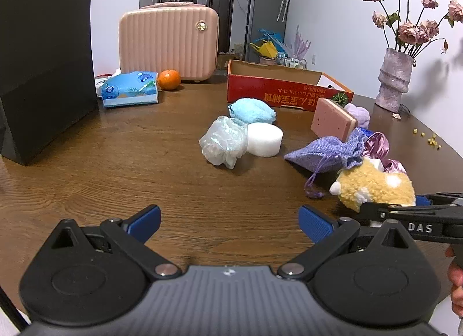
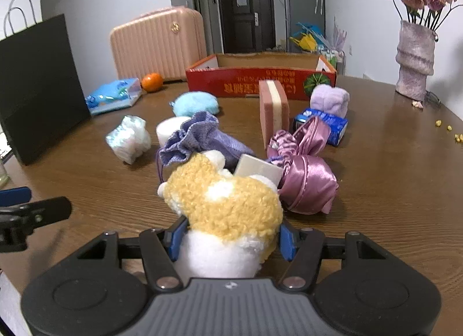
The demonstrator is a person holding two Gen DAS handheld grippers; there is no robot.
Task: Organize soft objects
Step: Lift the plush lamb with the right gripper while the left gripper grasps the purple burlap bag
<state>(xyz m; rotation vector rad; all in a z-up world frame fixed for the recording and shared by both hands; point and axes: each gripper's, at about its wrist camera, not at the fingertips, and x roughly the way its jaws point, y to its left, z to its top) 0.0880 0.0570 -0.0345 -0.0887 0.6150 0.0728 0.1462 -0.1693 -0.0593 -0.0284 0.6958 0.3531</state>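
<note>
While I stand by the wooden surface (image 1: 115, 168), this is how things lie, nearest first.

Left gripper (image 1: 230, 224): jaws spread wide over bare wood, nothing between them.

Right gripper (image 2: 230, 240): jaws pressed against both sides of the yellow and white plush toy (image 2: 225, 205), gripping it; the toy sits at the near end of the pile.

Just behind the toy: a flat white block (image 2: 257, 169) leans on it, a shiny pink satin pouch (image 2: 306, 188) lies to its right, and a purple drawstring bag (image 2: 202, 139) lies to its left.

Middle of the surface: a crumpled clear plastic bundle (image 1: 222, 140) touches a white round sponge (image 1: 264, 139), with a blue fluffy ball (image 1: 253, 110) behind them.

Further right: a pink sponge block (image 2: 273, 110) stands on edge, beside a blue tissue packet (image 2: 327, 123) and a lilac plush cube (image 2: 330, 100).

Far side: a red cardboard box (image 2: 260, 84), open on top, stands behind the soft things.

Far left: a black paper bag (image 1: 43, 60), a blue tissue pack (image 1: 130, 89), an orange (image 1: 169, 79) and a pink case (image 1: 169, 39).

Far right: a vase of dried roses (image 1: 395, 78).
</note>
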